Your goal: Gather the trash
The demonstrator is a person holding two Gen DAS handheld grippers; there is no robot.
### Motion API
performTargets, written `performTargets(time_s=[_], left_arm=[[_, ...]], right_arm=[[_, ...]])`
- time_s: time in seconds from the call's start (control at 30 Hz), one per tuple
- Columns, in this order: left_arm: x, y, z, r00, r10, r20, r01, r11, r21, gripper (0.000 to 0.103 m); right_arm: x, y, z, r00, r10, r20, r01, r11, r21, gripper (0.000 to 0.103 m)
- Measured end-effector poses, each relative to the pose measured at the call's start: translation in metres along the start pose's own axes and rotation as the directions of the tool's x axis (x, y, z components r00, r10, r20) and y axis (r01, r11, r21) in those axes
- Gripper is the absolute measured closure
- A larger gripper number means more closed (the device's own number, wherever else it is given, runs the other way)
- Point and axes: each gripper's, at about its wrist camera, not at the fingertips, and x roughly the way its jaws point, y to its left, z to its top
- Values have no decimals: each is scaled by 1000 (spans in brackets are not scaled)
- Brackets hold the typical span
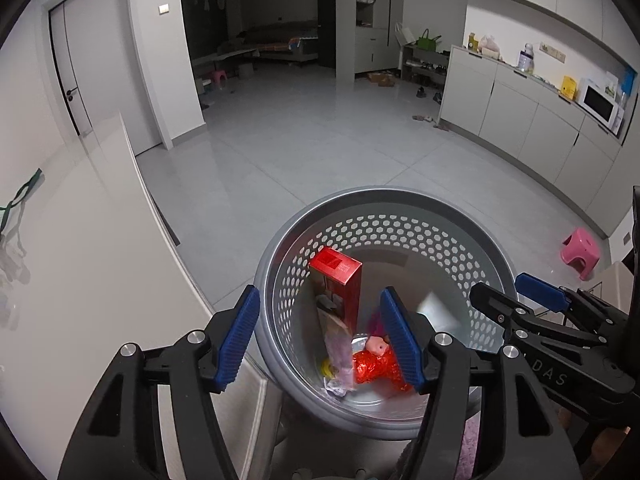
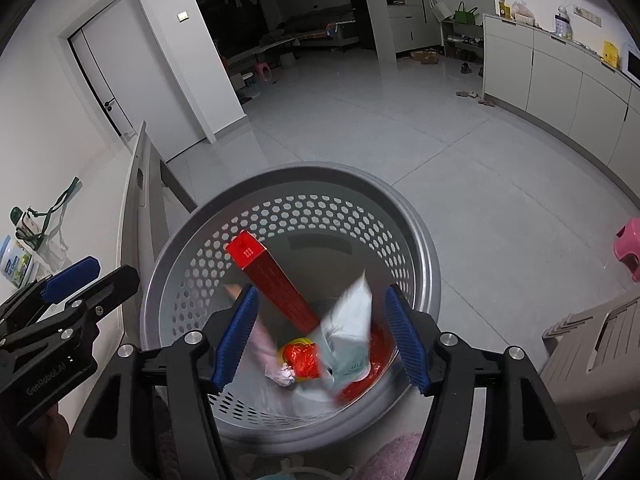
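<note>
A grey perforated trash basket (image 1: 400, 204) (image 2: 304, 178) stands on the floor below both grippers. Inside it a tall red box (image 1: 340, 280) (image 2: 276, 280) leans on the wall, with a red crinkled wrapper (image 1: 376, 368) (image 2: 304, 360), a clear plastic wrapper (image 1: 340, 356) and a yellow scrap (image 1: 328, 368). A pale green packet (image 2: 348, 332), blurred, is in mid-air inside the basket under my right gripper (image 2: 320, 336). Both grippers are open and empty above the basket: left gripper (image 1: 320, 336) (image 2: 88, 276), right gripper also in the left wrist view (image 1: 508, 292).
A white table (image 1: 80, 260) lies left of the basket, with a green lanyard (image 1: 20, 196) and bottles (image 2: 16, 260) on it. A beige plastic stool (image 2: 592, 360) stands at right, a pink stool (image 1: 580, 252) beyond. Grey tiled floor (image 1: 300, 140) stretches ahead to cabinets (image 1: 520, 120).
</note>
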Motion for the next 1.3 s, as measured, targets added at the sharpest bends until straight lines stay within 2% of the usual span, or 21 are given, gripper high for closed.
performTargets(time_s=[0.2, 0.7, 1.07, 1.3], left_arm=[[-8, 7, -4, 1000, 21, 23, -21, 1000, -8, 39], [-25, 16, -6, 997, 65, 51, -63, 997, -43, 10], [-34, 16, -6, 995, 81, 62, -78, 996, -52, 7], [-37, 18, -7, 995, 87, 57, -83, 995, -62, 7]], right_arm=[[-5, 2, -2, 1000, -2, 2, 2, 1000, 7, 40], [-20, 7, -6, 1000, -14, 13, 14, 1000, 0, 37], [-28, 7, -12, 999, -18, 31, 18, 1000, 9, 37], [-31, 8, -13, 999, -22, 41, 22, 1000, 7, 33]])
